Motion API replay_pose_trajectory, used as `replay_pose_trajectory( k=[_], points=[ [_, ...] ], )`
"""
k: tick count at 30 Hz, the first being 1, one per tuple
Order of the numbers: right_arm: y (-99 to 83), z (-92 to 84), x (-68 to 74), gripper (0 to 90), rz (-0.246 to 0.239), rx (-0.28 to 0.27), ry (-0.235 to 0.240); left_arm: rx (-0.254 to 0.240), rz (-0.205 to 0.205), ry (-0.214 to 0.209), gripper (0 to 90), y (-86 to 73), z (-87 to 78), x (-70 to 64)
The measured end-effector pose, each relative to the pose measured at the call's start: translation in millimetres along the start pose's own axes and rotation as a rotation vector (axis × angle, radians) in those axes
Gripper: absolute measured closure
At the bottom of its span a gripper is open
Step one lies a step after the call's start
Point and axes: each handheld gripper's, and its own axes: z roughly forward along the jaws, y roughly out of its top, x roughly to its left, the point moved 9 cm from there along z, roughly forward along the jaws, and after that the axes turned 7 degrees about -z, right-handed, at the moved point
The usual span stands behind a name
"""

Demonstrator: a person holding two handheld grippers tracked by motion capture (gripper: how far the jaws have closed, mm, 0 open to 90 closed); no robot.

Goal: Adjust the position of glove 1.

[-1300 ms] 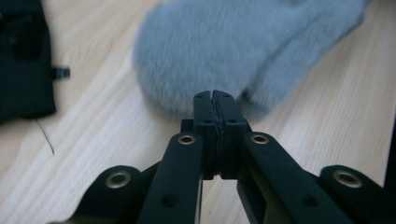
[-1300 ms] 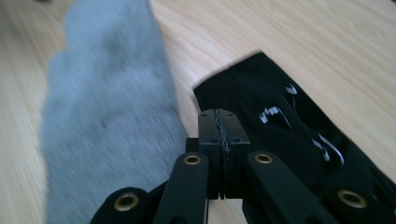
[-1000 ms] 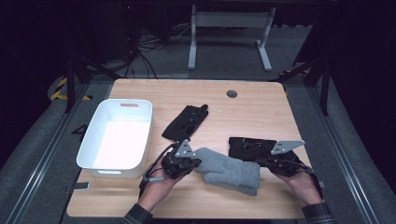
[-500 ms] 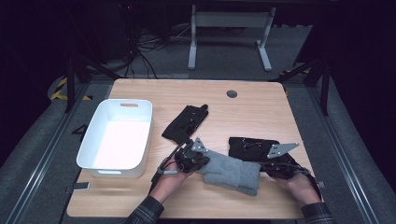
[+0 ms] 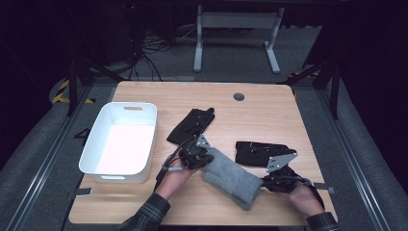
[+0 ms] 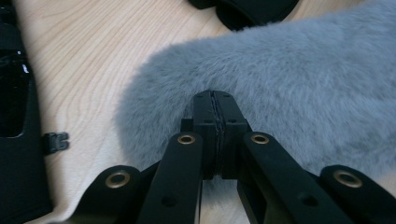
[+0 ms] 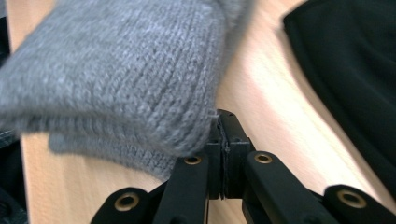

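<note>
**Still on the table: grey glove held at both ends**

Left gripper and right gripper are each clamped on the grey glove, near centre. White bin at left looks empty; both black gloves await handling.

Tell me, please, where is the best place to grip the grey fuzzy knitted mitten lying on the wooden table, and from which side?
Probably by its two short ends, one gripper from each side. The grey fuzzy knitted mitten lies flat and long, so end grips should keep it spread. The left gripper is shut at its fluffy end, the right gripper at its ribbed cuff.
</note>
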Motion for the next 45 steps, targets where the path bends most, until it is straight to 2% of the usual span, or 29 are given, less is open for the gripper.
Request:
replay_pose_trajectory(
  k=[2,7,12,18,23,33,36,39,41,45],
  points=[
    [3.6,3.4,5.6,90.0,-0.014,-0.001,0.014,0.000,-0.003,0.013,88.9,3.7,0.5,3.3],
    [12.3,13.7,19.1,90.0,-0.047,0.003,0.047,0.008,-0.008,0.005,88.9,10.1,5.0,9.7],
    [22.5,22.9,32.7,90.0,-0.078,-0.001,0.079,0.015,-0.007,0.015,89.2,18.1,10.9,13.7],
    [34.6,34.9,45.0,90.0,-0.122,-0.003,0.110,0.027,0.016,0.014,89.2,29.6,18.7,14.0],
    [48.3,47.9,55.2,90.0,-0.163,-0.010,0.129,0.025,0.016,0.009,89.1,37.5,23.7,11.5],
    [67.1,71.3,63.2,90.0,-0.191,-0.012,0.141,0.017,0.033,-0.003,88.1,46.1,25.3,5.6],
    [68.1,69.6,61.6,90.0,-0.192,-0.019,0.117,-0.003,0.024,-0.001,84.0,48.1,17.7,3.9],
    [64.6,58.8,51.9,88.5,-0.172,-0.048,0.075,-0.024,0.015,-0.003,76.1,48.5,4.0,-0.7],
    [60.8,49.8,42.8,81.5,-0.146,-0.066,0.034,-0.034,0.014,-0.002,67.5,47.3,-6.5,-4.2],
    [48.5,31.6,22.8,63.8,-0.093,-0.085,-0.058,-0.055,-0.018,-0.011,50.4,40.3,-23.4,-10.2]
  ],
)
